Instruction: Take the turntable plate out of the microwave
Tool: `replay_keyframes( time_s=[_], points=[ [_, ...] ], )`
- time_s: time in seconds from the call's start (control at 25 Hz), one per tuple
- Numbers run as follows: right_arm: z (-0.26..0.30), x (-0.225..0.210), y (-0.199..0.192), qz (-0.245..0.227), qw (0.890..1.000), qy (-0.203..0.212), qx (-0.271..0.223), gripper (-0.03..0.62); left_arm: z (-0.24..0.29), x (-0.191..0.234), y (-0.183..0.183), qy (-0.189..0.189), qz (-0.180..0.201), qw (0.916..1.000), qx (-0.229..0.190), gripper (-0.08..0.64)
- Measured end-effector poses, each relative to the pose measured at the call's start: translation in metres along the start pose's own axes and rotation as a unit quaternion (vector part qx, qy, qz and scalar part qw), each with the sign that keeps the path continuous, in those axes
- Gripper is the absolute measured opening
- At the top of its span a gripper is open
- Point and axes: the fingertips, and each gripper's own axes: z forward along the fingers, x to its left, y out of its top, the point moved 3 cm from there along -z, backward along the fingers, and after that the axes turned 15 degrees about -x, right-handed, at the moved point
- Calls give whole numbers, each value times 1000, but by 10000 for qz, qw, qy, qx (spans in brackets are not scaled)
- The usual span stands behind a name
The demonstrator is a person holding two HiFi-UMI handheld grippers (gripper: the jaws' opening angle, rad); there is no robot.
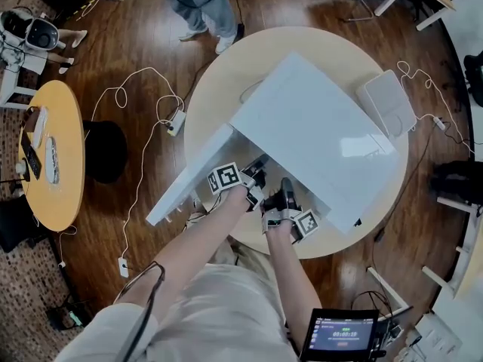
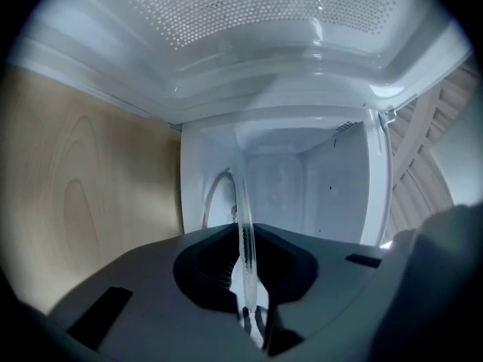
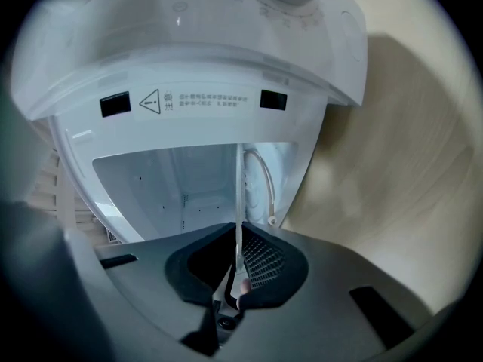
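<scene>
Both left gripper (image 2: 249,296) and right gripper (image 3: 235,277) clamped on thin clear glass turntable plate (image 2: 243,206), glossy white microwave (image 1: 317,127)

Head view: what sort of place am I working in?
Probably a lab or office room, not a kitchen: the microwave sits on a round table, loose cables trail over the wood floor, and a second round table stands nearby.

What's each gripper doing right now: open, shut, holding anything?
Left gripper: closed on the rim of the turntable plate.
Right gripper: closed on the same plate's rim.
</scene>
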Motion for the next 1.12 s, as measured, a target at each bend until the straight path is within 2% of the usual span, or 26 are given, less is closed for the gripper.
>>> replay_keyframes(
  time_s=[0.12, 0.36, 0.84, 1.12],
  points=[
    [-2, -2, 2, -4, 10000, -14, 20, 28, 0, -2, -2, -17, -137, 9999, -16, 34],
    [-7, -5, 4, -197, 9997, 4, 123, 29, -3, -2, -5, -46, -105, 9999, 65, 34],
    [-10, 1, 3, -1130, 9929, -41, 376, 31, -10, -6, -2, -159, -50, 9999, -26, 34],
    [-12, 2, 16, -1180, 9928, 5, 221, 58, -15, -12, 1, -384, -75, 9992, -23, 34]
  ],
)
